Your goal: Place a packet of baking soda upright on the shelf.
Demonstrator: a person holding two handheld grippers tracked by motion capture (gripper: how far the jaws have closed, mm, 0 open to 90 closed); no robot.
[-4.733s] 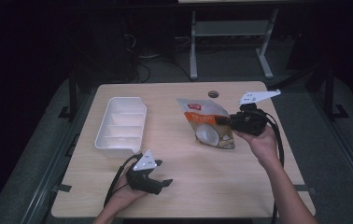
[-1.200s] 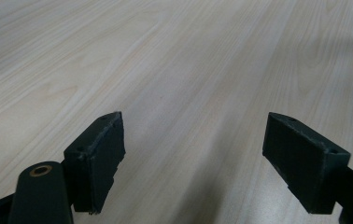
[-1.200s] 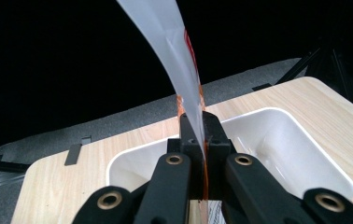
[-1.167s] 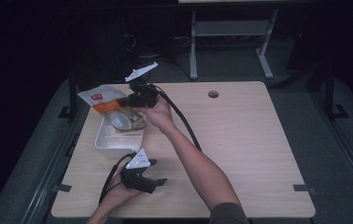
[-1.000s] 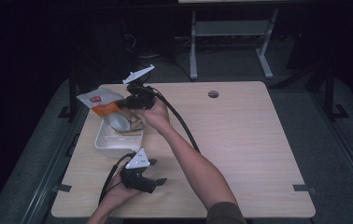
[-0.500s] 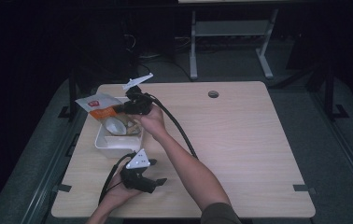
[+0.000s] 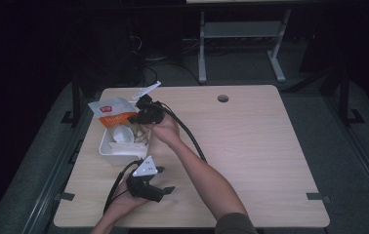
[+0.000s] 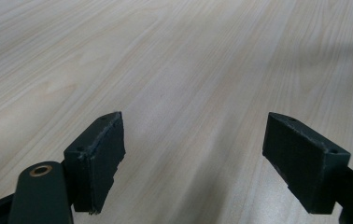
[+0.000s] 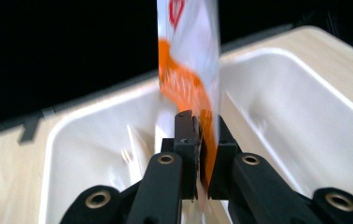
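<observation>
Tray [image 7: 105, 146] holds snack bag [image 7: 116, 119], pinched by right hand-held gripper [image 7: 136, 118]; left hand-held gripper [image 7: 165, 183] wide.

A rectangular table of light wood [image 7: 251, 146] with rounded corners carries everything. A round dark cable hole [image 7: 223, 98] sits near its far edge. A white plastic tray with compartments [image 7: 105, 145] lies directly on the left part.
</observation>
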